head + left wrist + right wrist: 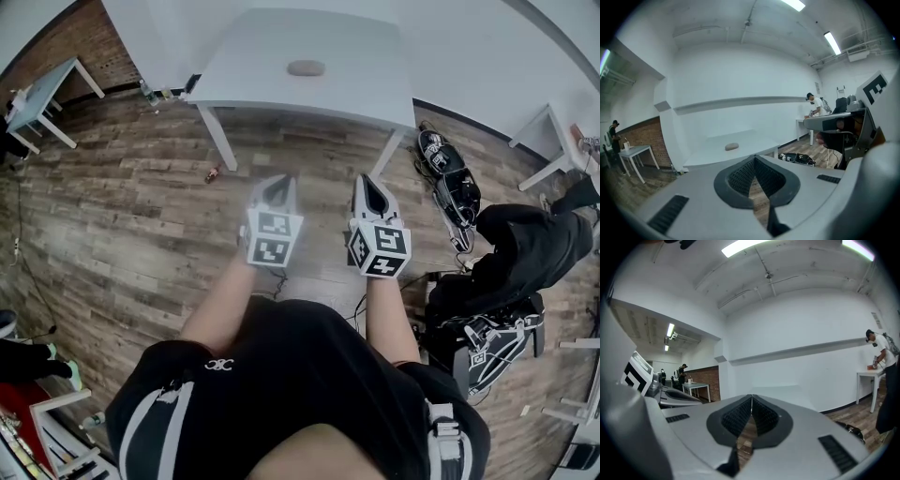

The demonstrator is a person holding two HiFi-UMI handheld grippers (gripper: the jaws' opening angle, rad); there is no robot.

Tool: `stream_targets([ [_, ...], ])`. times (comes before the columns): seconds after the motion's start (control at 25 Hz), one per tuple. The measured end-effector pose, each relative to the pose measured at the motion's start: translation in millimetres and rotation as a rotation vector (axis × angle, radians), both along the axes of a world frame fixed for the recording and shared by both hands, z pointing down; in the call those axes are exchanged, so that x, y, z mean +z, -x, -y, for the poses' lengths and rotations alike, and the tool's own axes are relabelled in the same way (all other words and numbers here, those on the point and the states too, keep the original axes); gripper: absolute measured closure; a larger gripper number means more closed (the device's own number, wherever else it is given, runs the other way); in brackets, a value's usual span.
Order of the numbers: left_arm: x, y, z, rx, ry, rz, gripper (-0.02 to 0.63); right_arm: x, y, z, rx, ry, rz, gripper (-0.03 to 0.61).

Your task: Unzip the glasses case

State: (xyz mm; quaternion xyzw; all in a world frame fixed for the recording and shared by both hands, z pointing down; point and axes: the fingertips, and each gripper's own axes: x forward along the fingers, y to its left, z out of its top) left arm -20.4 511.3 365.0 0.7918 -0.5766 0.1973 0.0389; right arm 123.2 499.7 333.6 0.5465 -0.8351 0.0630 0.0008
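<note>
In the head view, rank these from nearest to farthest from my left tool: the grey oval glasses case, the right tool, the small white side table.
1. Right tool, just beside the left tool.
2. Grey oval glasses case, ahead on the large white table.
3. Small white side table, far left.

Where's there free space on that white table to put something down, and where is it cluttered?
The table is bare all round the case: left, right and along the near edge. The wood floor at the left is open too. Crowded: the floor at the right, with black bags and gear.
</note>
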Motion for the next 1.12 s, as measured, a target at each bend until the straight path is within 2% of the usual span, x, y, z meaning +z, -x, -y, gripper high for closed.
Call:
stream_targets([
  [0.4, 19, -7, 6, -0.052, 0.053, -0.036, 0.611, 23, -6, 9, -0.06, 0.05, -0.012, 0.563],
  [0.6, 14, -5, 37, -0.066, 0.008, -0.071, 0.611, 35, -13, 38, -0.057, 0.065, -0.023, 0.563],
  [0.84, 4, -6, 110, -0.027, -0.046, -0.053, 0.611, 40, -12, 104, -0.037, 0.049, -0.036, 0.563],
  [1.12, 18, 13, 241, 0.007, -0.026, -0.041, 0.611, 46, 13, 230, -0.014, 0.05, -0.024, 0.563],
])
